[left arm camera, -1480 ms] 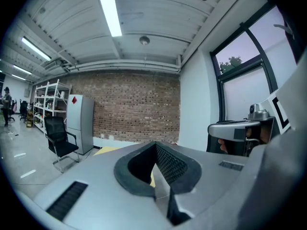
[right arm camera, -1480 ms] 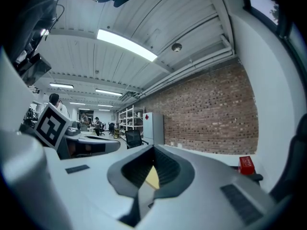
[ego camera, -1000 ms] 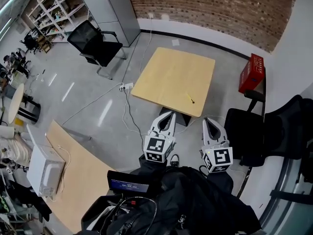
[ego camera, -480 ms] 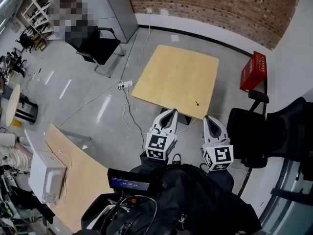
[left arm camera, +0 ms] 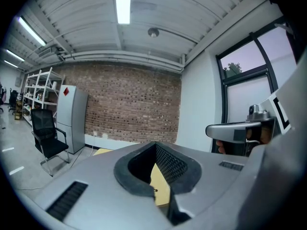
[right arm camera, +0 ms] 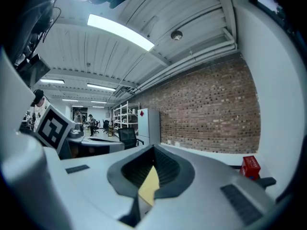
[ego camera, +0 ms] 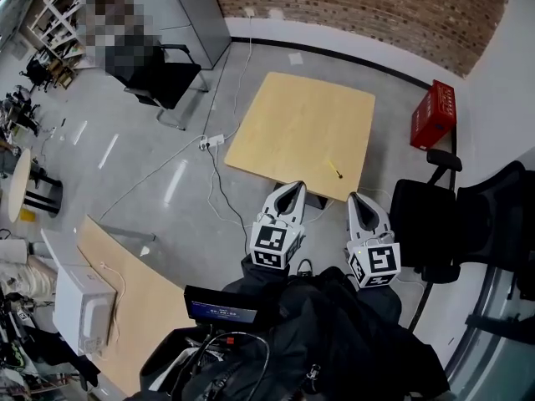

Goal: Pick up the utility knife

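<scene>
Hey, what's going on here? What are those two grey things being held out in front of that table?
A person is holding a two-jaw gripper in each hand. Both the left gripper and the right gripper have their jaws together and hold nothing. They hang in the air just short of a small wooden table. A small yellow utility knife lies near the table's near edge, untouched, so picking it up has not begun yet.

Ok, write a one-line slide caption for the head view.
Left tool and right tool, both shut, held short of the square light-wood table where a small yellow utility knife lies.
</scene>
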A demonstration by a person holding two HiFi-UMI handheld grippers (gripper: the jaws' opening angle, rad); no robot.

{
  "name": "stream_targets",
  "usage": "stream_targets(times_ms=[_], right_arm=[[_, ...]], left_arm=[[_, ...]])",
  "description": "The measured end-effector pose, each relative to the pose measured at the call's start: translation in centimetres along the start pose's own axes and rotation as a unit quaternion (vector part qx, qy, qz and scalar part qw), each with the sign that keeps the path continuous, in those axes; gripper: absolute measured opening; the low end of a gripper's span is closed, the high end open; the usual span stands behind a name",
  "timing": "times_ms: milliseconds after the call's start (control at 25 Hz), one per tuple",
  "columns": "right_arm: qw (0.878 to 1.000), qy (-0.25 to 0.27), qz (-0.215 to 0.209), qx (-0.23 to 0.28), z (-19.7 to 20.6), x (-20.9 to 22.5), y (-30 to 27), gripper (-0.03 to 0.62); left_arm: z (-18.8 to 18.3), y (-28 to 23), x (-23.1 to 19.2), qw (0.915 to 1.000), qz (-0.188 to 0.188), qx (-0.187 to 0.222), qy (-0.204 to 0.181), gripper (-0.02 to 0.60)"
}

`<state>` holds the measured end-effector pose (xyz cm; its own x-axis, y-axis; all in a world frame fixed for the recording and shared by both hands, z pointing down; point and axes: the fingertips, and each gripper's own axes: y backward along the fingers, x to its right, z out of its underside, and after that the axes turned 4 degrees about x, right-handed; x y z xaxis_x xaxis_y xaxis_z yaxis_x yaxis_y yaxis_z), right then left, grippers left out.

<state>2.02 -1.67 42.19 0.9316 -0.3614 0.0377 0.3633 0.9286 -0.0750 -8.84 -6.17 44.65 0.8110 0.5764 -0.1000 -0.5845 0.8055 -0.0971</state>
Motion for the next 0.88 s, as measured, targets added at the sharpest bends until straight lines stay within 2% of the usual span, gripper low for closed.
stream_targets(times_ms=[240, 600, 880], right_arm=[[1.000, -0.003, 0.008, -0.011, 0.6, 1.2, -0.3, 0.003], [1.000, -0.004, -0.015, -0.011, 0.7, 3.4, -3.3, 0.003], [1.000, -0.010, -0.028, -0.010, 0.5, 7.8, -6.5, 0.003]], left_arm=[[0.8, -1.1, 0.2, 0.9999, 0.007, -0.013, 0.005, 0.000], [0.5, -4.3, -0.9, 0.9998, -0.013, -0.014, 0.002, 0.000], [-0.4, -9.5, -1.3, 0.9996, -0.025, -0.013, -0.006, 0.000]])
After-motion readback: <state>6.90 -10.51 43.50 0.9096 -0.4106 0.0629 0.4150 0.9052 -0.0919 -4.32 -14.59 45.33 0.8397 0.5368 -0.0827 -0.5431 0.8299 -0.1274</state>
